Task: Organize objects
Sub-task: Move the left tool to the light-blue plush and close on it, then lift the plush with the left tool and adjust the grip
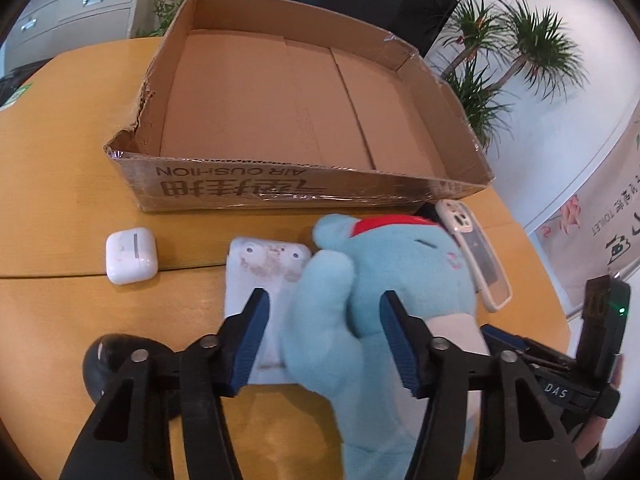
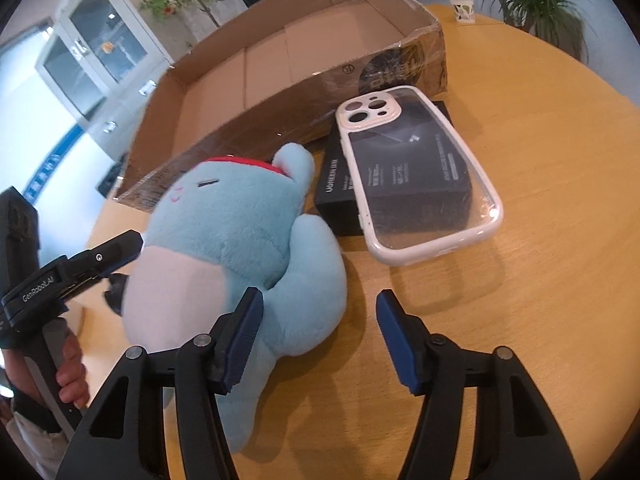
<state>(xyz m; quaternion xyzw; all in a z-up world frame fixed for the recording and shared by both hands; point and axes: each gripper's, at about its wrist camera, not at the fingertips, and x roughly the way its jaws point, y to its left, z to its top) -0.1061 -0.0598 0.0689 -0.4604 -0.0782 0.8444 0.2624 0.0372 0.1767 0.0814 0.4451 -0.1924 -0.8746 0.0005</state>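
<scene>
A light blue plush toy (image 1: pixel 384 272) with a red band lies on the wooden table (image 1: pixel 60 184) in front of an empty cardboard box (image 1: pixel 280 92). My left gripper (image 1: pixel 324 334) is open, its jaws around the plush's arm. A white flat case (image 1: pixel 256 272) lies under the plush's left side. A white earbud case (image 1: pixel 130 256) sits to the left. In the right wrist view the plush (image 2: pixel 232 240) lies left of my open right gripper (image 2: pixel 318 332). A clear phone case (image 2: pixel 416 168) rests on a black box (image 2: pixel 340 184).
A paper cup (image 2: pixel 462 8) stands at the table's far edge. Potted plants (image 1: pixel 500 48) and grey cabinets (image 1: pixel 80 4) stand behind the table. A dark round object (image 1: pixel 104 360) lies at the left gripper's lower left.
</scene>
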